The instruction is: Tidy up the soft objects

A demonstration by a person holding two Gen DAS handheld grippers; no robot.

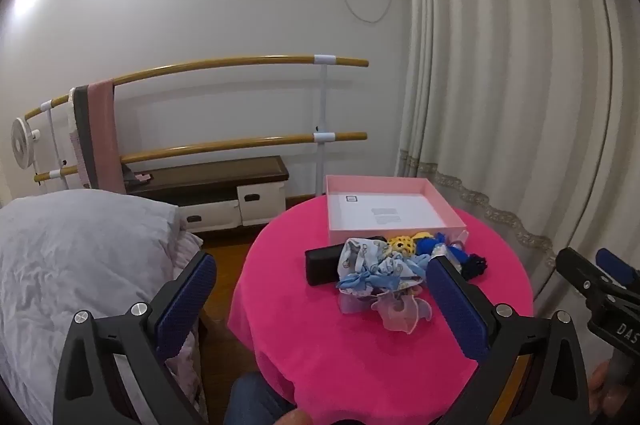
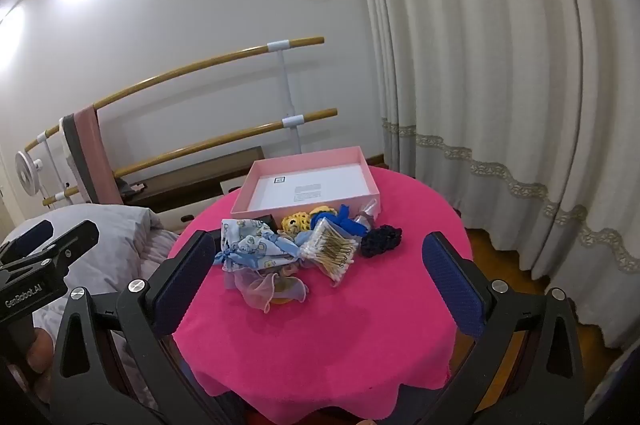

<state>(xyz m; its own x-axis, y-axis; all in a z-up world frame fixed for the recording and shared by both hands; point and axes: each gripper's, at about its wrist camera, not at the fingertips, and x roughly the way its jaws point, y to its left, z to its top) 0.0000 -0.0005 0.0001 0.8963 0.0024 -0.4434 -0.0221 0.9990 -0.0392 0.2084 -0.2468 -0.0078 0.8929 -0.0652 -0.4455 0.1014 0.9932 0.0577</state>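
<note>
A heap of soft things lies on the round pink-clothed table (image 2: 340,345): a blue printed cloth (image 2: 252,245), a sheer pink and purple scrunchie (image 2: 272,291), a yellow crochet toy (image 2: 296,222), a dark blue knit piece (image 2: 380,239), a blue knit piece (image 2: 352,221) and a bag of cotton swabs (image 2: 334,249). An open pink box (image 2: 308,183) stands empty behind the heap. My left gripper (image 1: 320,289) is open and empty, in front of the heap (image 1: 380,265). My right gripper (image 2: 320,273) is open and empty, near the table's front.
A black case (image 1: 320,265) lies left of the heap. A bed with grey bedding (image 1: 80,257) stands left of the table. A two-bar wooden rail (image 1: 240,105) and a low bench (image 1: 224,185) stand along the wall. Curtains (image 2: 500,85) hang at right.
</note>
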